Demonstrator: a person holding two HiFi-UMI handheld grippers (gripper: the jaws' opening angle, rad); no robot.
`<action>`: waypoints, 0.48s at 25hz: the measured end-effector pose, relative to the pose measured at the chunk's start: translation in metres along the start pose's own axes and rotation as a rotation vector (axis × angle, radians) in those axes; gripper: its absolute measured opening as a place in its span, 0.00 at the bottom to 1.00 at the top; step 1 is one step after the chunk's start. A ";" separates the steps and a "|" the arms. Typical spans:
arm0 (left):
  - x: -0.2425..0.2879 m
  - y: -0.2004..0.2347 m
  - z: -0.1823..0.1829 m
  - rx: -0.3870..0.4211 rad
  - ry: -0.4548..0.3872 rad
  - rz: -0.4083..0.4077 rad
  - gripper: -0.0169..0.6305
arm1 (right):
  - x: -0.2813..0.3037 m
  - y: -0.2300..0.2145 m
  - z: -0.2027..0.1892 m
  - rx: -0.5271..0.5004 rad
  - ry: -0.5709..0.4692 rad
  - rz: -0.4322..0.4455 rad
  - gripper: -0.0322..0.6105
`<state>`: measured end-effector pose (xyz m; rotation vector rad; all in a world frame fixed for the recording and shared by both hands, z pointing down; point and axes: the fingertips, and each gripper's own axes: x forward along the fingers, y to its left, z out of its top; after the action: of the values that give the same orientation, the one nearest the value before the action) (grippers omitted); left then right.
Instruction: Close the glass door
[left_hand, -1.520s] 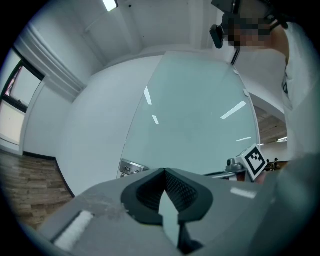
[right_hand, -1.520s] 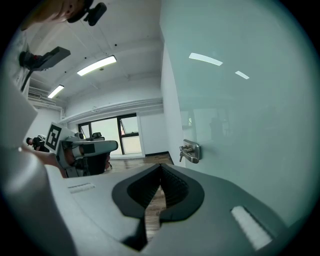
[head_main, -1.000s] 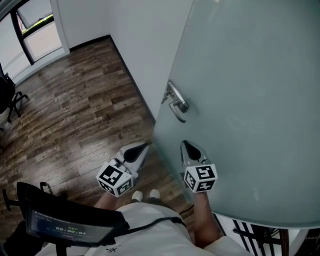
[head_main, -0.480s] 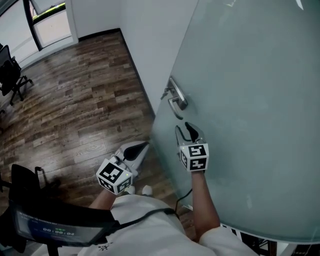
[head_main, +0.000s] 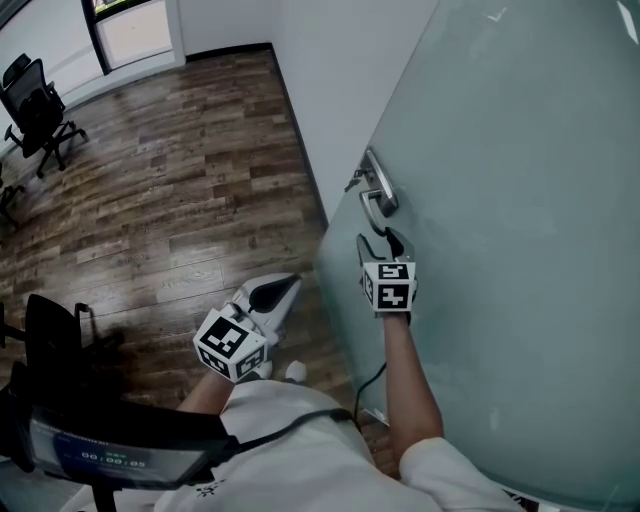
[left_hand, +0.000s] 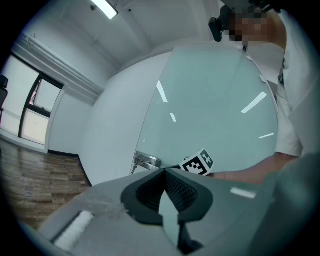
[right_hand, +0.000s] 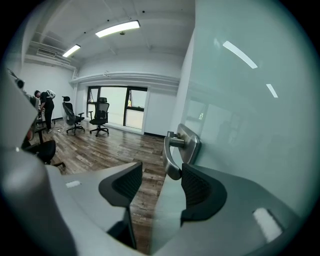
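The right gripper (head_main: 382, 240) has just been opening, jaws wide on nothing, with the tip of the lever handle (right_hand: 171, 152) between them, close by one pad. That handle sits at the edge of the frosted glass door (head_main: 500, 200); the left gripper (head_main: 284, 291), jaws together and empty, hangs beside that edge

1 glass door (head_main: 500, 250), 1 handle (head_main: 378, 196), 2 grippers, left (head_main: 290, 284) and right (head_main: 380, 240), perhaps 3 office chairs (right_hand: 100, 119)

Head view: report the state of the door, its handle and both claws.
Glass door: open, not yet closed.
Door handle: ungripped.
Right claw: open, jaws have just been opening; handle at its mouth, not clamped.
Left claw: shut, empty.
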<state>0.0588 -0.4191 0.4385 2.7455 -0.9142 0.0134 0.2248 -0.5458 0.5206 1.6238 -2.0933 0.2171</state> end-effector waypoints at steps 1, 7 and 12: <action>-0.001 0.002 0.000 -0.001 0.000 0.007 0.03 | 0.003 -0.001 -0.001 0.007 0.003 0.000 0.43; -0.007 0.008 -0.002 0.001 0.000 0.027 0.03 | 0.015 -0.013 -0.006 0.017 0.020 -0.038 0.31; -0.011 0.011 -0.004 0.003 0.002 0.036 0.03 | 0.017 -0.019 -0.009 0.033 0.031 -0.043 0.22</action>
<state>0.0436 -0.4198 0.4435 2.7312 -0.9631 0.0246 0.2426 -0.5627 0.5334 1.6716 -2.0399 0.2627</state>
